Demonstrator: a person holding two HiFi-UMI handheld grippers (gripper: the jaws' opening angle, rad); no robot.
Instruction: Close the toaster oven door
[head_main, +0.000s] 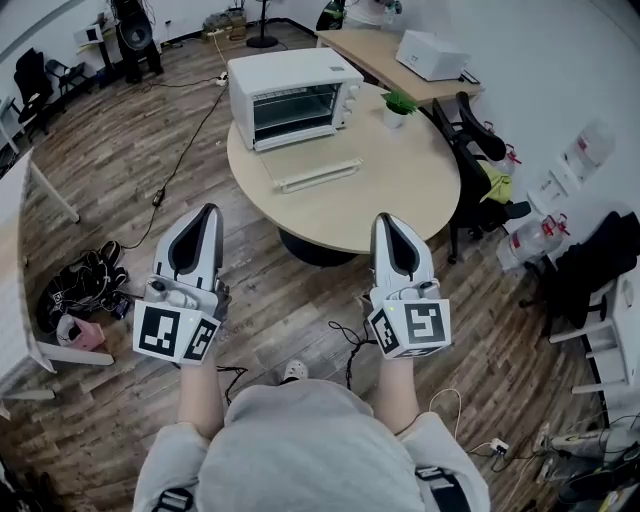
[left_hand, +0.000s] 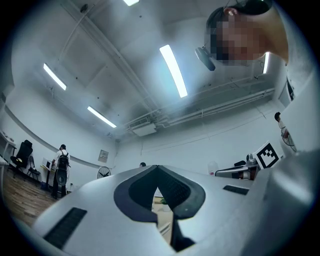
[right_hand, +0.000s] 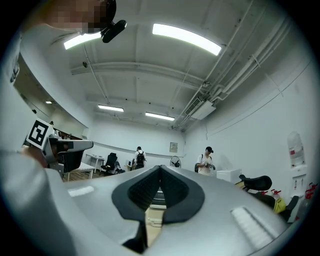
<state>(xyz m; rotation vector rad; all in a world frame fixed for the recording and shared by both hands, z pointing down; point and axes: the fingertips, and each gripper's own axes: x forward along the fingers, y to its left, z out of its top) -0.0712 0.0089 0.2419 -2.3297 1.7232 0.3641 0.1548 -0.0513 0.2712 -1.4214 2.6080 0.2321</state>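
Observation:
A white toaster oven (head_main: 292, 95) stands at the far side of the round wooden table (head_main: 400, 190). Its glass door (head_main: 310, 160) hangs down open, lying flat over the tabletop with the white handle (head_main: 318, 175) at its near edge. My left gripper (head_main: 208, 212) and right gripper (head_main: 385, 220) are held low over the floor, short of the table's near edge and well apart from the oven. Both are shut with nothing held. In the left gripper view the left gripper (left_hand: 157, 168) points upward at the ceiling, and in the right gripper view the right gripper (right_hand: 160, 168) does the same.
A small potted plant (head_main: 399, 106) sits right of the oven. A black office chair (head_main: 480, 165) stands at the table's right. A desk with a white box (head_main: 430, 55) is behind. Cables (head_main: 185, 150) cross the wooden floor and shoes (head_main: 80, 280) lie at the left.

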